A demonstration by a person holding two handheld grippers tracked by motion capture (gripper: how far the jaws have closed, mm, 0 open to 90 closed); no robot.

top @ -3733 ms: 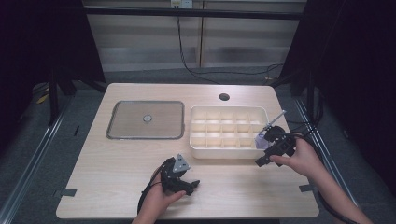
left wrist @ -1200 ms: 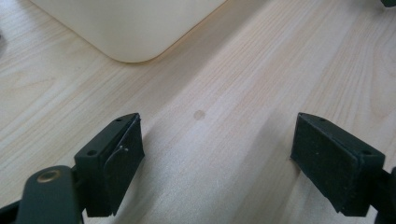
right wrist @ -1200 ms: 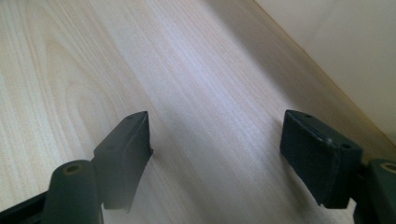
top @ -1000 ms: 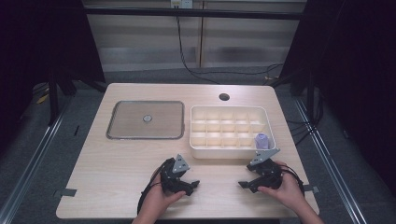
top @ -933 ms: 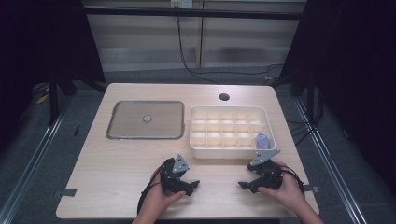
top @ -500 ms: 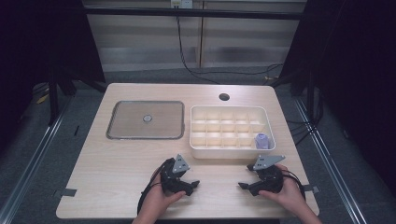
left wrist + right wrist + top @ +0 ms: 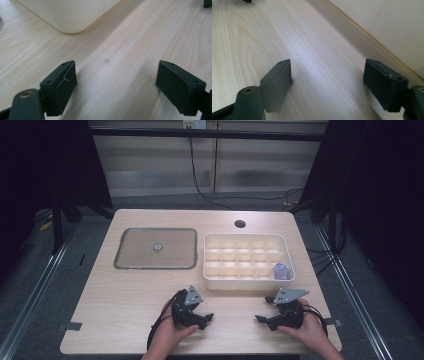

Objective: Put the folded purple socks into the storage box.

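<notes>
- Two grippers are resting low on the worktop (image 7: 125, 295), jaws spread wide, gripping nothing.
- The left gripper (image 7: 206, 318) is pointing toward the right gripper (image 7: 261, 320).
- The purple object (image 7: 280, 270) is lying in the compartment tray (image 7: 247, 282), just beyond the right gripper.

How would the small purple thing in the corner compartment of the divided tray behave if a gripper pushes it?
The purple thing looks small and rounded, so it is probably light and may roll or slide. The walls of the divided tray surround its compartment, so it would likely stay inside. Its material is too small to judge.
</notes>
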